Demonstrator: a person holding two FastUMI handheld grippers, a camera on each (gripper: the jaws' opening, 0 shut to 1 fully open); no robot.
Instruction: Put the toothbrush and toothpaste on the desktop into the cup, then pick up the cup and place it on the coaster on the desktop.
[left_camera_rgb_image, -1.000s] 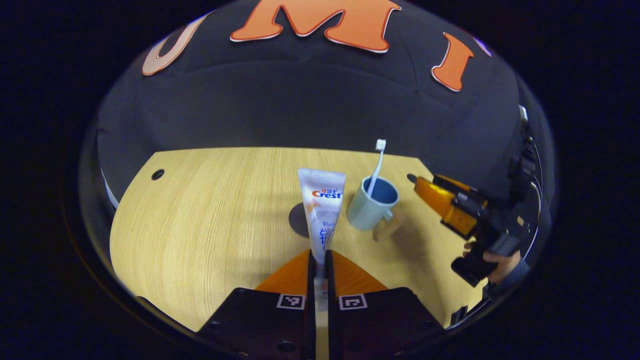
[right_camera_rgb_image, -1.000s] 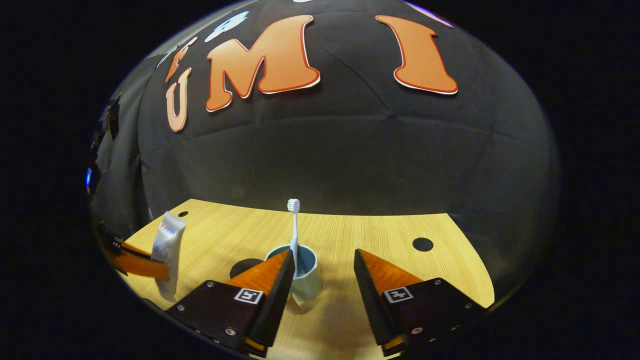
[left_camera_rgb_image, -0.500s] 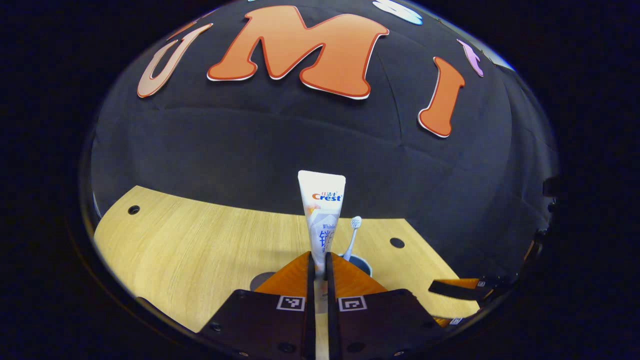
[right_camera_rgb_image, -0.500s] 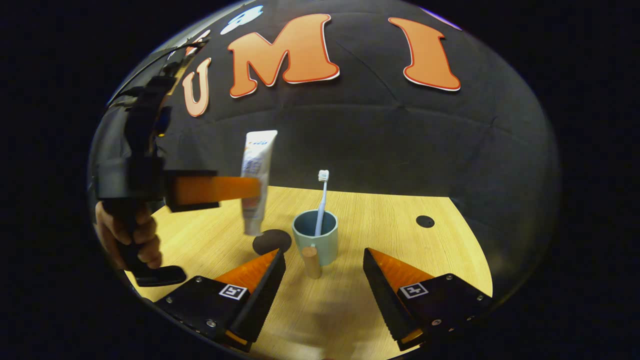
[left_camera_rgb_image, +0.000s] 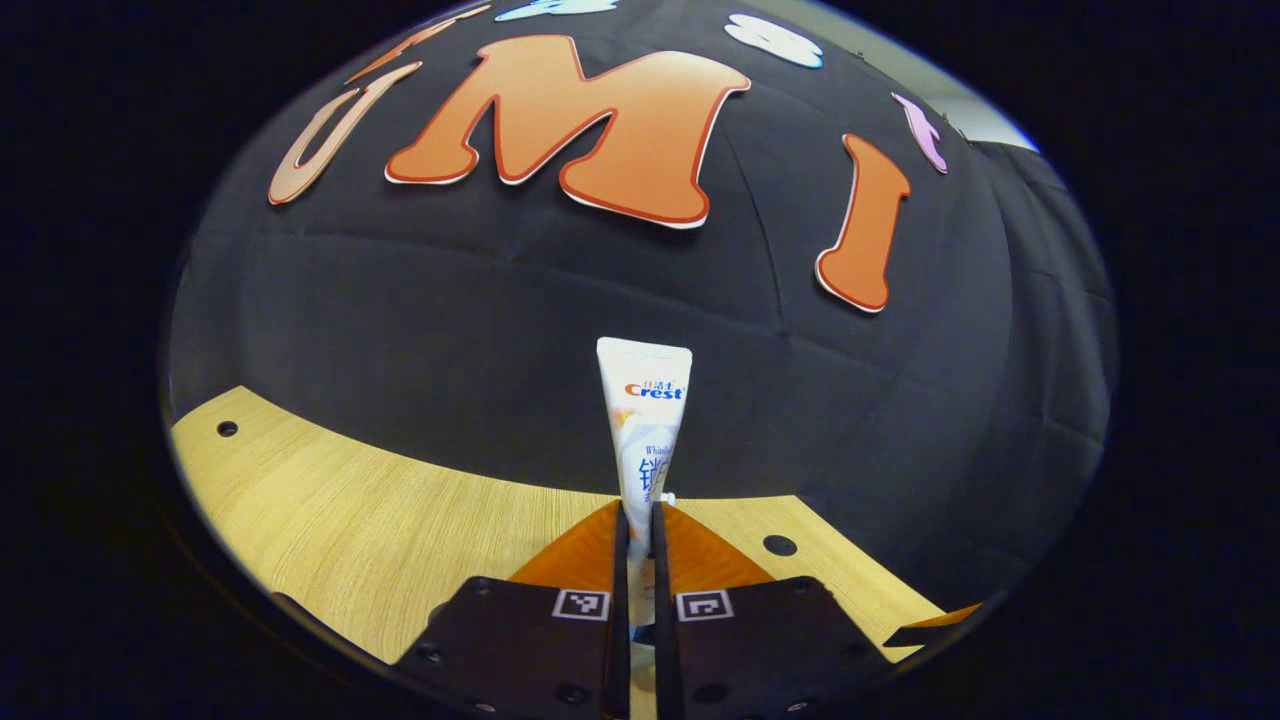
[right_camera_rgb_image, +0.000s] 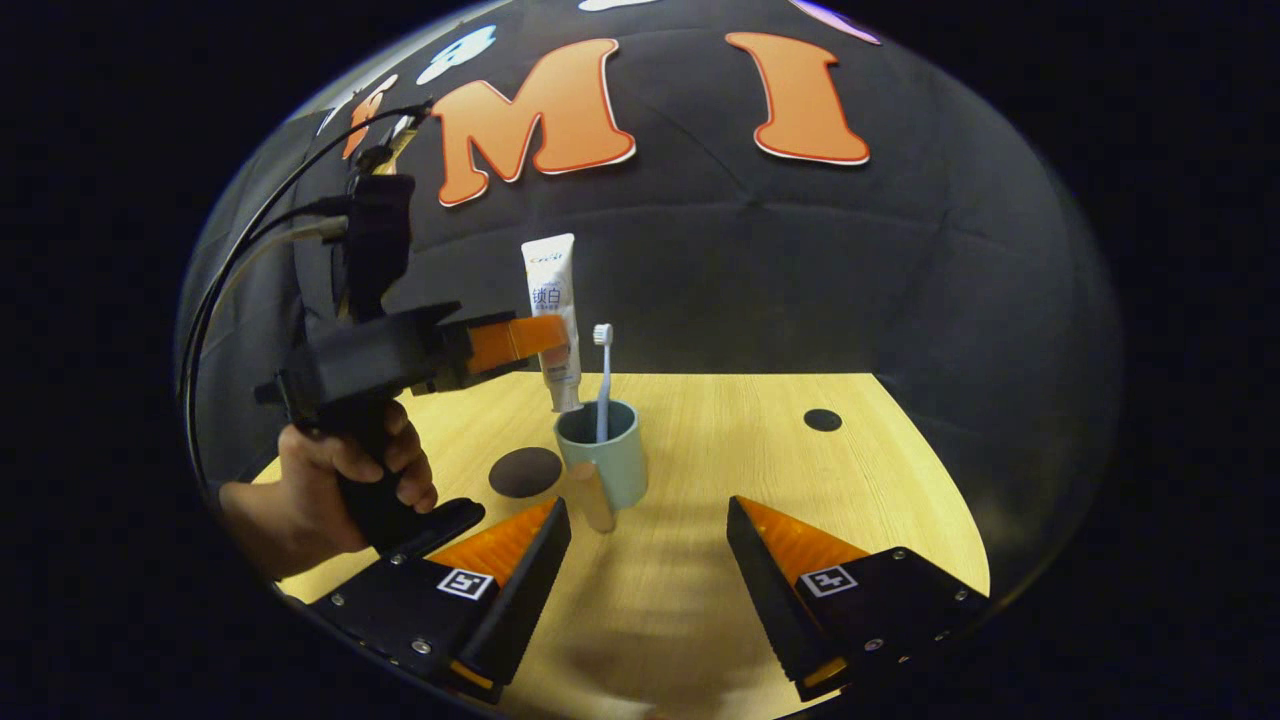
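Wooden bench (right_camera_rgb_image: 760, 470) carried everything, mid-frame in the right gripper view. On it stood the green cup (right_camera_rgb_image: 605, 462), the toothbrush (right_camera_rgb_image: 602, 380) upright inside. A dark round coaster (right_camera_rgb_image: 525, 472) lay just left of the cup. The left tool (right_camera_rgb_image: 540, 335) was clamped on the toothpaste (right_camera_rgb_image: 555, 310), which hung upright, cap down, directly over the cup's left rim; the drop likely needed a slight shift rightward, clear of the brush. The right tool (right_camera_rgb_image: 650, 560) sat wide open, empty, nearer the cup's wooden handle (right_camera_rgb_image: 592, 500).
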